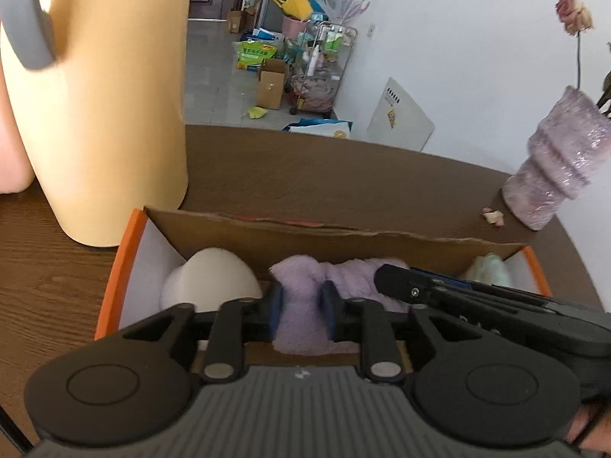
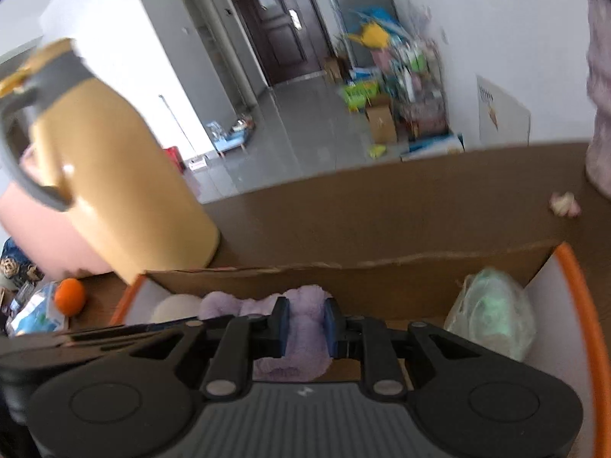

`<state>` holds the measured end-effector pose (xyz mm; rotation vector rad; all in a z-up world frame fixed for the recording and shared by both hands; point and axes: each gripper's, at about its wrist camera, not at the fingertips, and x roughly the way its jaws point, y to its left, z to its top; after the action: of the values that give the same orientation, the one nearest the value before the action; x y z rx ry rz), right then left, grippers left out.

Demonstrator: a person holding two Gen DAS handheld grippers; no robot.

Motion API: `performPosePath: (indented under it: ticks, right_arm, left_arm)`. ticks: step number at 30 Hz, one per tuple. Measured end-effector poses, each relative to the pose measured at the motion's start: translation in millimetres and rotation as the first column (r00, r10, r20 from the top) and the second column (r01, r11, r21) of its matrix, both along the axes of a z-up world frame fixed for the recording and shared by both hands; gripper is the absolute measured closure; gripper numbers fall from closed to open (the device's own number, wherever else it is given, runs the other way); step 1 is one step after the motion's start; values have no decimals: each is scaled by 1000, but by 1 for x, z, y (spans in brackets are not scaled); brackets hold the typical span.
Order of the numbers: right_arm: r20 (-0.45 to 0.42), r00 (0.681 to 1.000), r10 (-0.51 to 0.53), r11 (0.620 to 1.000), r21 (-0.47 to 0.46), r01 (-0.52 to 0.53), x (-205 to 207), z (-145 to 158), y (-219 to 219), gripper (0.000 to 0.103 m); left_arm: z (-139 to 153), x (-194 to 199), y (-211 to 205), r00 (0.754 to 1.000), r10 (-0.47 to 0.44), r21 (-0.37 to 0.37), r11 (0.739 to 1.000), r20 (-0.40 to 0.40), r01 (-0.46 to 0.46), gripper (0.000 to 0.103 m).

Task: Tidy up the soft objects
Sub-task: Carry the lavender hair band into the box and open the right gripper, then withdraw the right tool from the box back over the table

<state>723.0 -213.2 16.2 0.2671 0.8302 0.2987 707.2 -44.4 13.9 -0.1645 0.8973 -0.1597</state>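
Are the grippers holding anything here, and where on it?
Both hold the purple fleece cloth over the cardboard box: the left gripper pinches a bunched fold toward one end, the right gripper another fold farther along.

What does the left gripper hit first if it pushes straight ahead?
Left gripper is shut on the purple towel. Straight ahead, probably the box's cardboard back wall; depth is unclear.

Purple towel [image 1: 301, 305]: fluffy, matt cloth.
Box [image 1: 267, 229]: rough brown cardboard, torn edge, glossy orange rim.
Table [image 1: 57, 267]: dark wood grain, slightly shiny.
Yellow jug [image 1: 103, 107]: smooth, glossy plastic, grey matt handle.
Vase [image 1: 561, 156]: ribbed, sparkling lilac surface.
Green bundle [image 2: 492, 316]: wrapped in thin, shiny plastic film.
Gripper bodies: matt black plastic, blue pads [image 1: 277, 305].
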Motion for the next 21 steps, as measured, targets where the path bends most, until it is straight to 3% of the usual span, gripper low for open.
performPosePath:
  ticks: [3,5,8,11,15,17,21]
  right_arm:
    - [-9,999,-31,998,-55,31,2,-10,4,79]
    - [1,1000,-31,997,-76,31,-1,-10,4,66]
    - [33,999,-38,995,-94,41,-9,1,-2,60]
    - [67,997,-43,994,-96,50,-27,25,-12,59]
    - [144,989,-10,985,-167,34,-69,66,-30,50]
    - [188,982,-5,980,-194,42,-92,86,-40,43]
    - [240,970,-26,975,-207,78,-138,113,-56,40]
  left_arm:
    - [0,-7,-3,999,-16,36,999,39,15,65]
    - [8,-16,-1,997,-31,55,998,74,27,57]
    - [28,-30,8,993,-38,36,999,111,34,51]
    - [55,-54,11,985,-59,74,996,163,48,41]
    - [94,-102,19,956,-51,192,981,290,-6,22]
    - [107,-129,21,932,-60,229,973,356,-25,17]
    - [129,-176,22,906,-63,259,965,419,-53,15]
